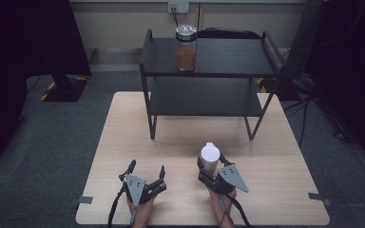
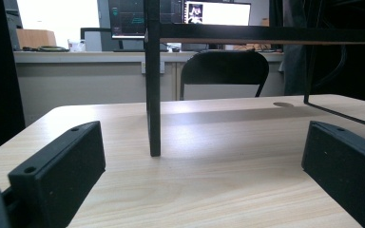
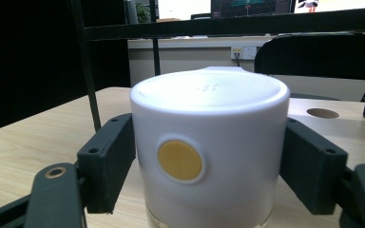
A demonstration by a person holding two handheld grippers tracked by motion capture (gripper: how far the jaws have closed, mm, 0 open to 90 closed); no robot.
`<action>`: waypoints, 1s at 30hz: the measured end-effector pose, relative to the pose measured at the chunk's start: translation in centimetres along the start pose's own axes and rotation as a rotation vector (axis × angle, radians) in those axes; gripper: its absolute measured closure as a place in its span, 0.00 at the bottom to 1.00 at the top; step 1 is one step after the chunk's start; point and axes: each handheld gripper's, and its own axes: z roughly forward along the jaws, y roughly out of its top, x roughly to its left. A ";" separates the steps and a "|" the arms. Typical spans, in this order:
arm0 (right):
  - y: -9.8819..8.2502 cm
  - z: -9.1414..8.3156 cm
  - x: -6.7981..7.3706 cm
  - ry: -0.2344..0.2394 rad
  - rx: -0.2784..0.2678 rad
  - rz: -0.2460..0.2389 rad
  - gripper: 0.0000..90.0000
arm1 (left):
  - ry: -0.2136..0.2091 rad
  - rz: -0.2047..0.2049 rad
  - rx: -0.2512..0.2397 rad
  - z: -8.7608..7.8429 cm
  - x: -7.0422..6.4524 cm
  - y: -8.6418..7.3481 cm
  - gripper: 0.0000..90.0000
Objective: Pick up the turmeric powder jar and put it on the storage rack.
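While the white-capped bottle stands upright near the front of the wooden table, the right gripper clamps its cap from both sides. Just beside it, the left gripper rests with jaws spread wide around nothing. Behind stands a black shelf rack carrying a glass jar.
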 end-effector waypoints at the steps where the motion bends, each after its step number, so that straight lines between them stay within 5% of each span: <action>1: 0.0 0.0 0.0 -0.001 0.003 0.003 0.29 | 0.001 0.000 0.000 0.0 0.0 0.0 0.00; 30: 1.5 0.0 -1.6 0.053 0.043 -0.010 0.33 | 0.000 0.002 0.001 0.0 0.0 0.0 0.00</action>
